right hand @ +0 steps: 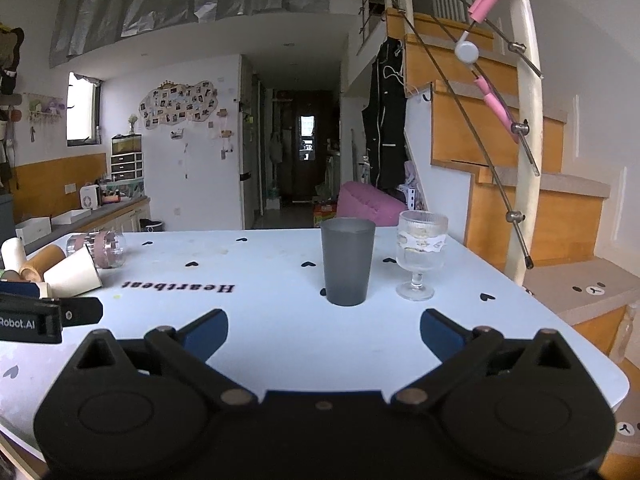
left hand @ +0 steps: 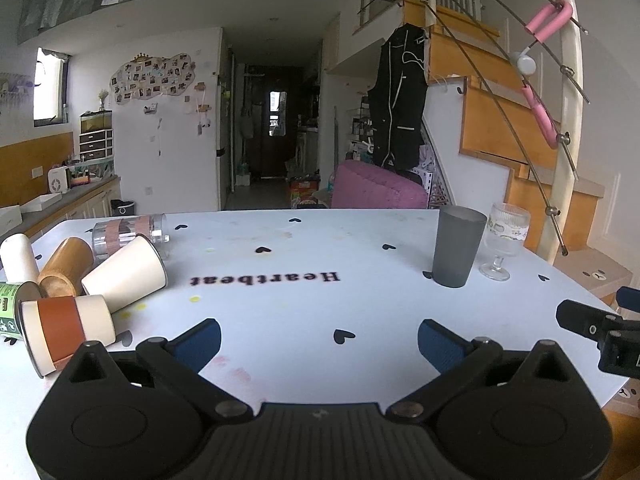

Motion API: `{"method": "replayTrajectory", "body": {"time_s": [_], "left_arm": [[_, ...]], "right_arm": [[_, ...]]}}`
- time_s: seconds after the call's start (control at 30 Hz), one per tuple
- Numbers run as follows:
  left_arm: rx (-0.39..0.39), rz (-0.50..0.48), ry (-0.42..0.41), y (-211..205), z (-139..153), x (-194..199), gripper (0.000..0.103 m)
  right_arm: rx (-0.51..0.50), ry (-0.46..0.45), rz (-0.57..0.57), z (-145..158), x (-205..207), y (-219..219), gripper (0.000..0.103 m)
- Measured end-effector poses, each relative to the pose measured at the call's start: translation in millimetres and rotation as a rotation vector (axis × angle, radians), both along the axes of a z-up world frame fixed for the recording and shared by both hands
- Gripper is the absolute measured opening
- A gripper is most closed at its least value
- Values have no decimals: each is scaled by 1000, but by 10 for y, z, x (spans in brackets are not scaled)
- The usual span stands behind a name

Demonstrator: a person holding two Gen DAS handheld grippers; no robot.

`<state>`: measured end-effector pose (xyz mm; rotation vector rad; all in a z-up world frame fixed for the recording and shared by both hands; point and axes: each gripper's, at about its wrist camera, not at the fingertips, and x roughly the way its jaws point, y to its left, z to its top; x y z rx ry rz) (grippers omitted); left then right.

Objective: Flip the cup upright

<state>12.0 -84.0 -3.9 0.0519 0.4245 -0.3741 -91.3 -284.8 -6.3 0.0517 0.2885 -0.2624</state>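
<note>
Both grippers, left gripper (left hand: 319,340) and right gripper (right hand: 324,334), are spread and empty; we should take 1 tipped paper cup (left hand: 126,273) left of the grey cup (left hand: 458,246) squarely across its side.

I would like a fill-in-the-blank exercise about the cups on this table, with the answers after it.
1. The grey cup stands ____ on the table.
2. Next to it stands a stemmed ____.
3. The white paper cup lies on its ____.
4. Both the left gripper and the right gripper are ____ and hold nothing.

Answers: upright; glass; side; open
</note>
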Motion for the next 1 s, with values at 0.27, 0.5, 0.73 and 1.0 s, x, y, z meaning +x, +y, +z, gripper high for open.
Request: {"method": "replayTrajectory", "body": {"time_s": [0.27, 0.5, 0.73, 1.0], "left_arm": [[-3, -5, 6, 0, -1, -5, 103], [-2, -4, 8, -5, 0, 0, 103], [-3, -4, 8, -2, 0, -3, 103], [-3, -5, 8, -2, 2, 2, 103]], "right_arm": [[1, -1, -3, 7, -13, -21, 103], [1, 0, -7, 1, -8, -17, 103], [2, -2, -4, 3, -6, -17, 103], [2, -2, -4, 3, -8, -17, 103]]}}
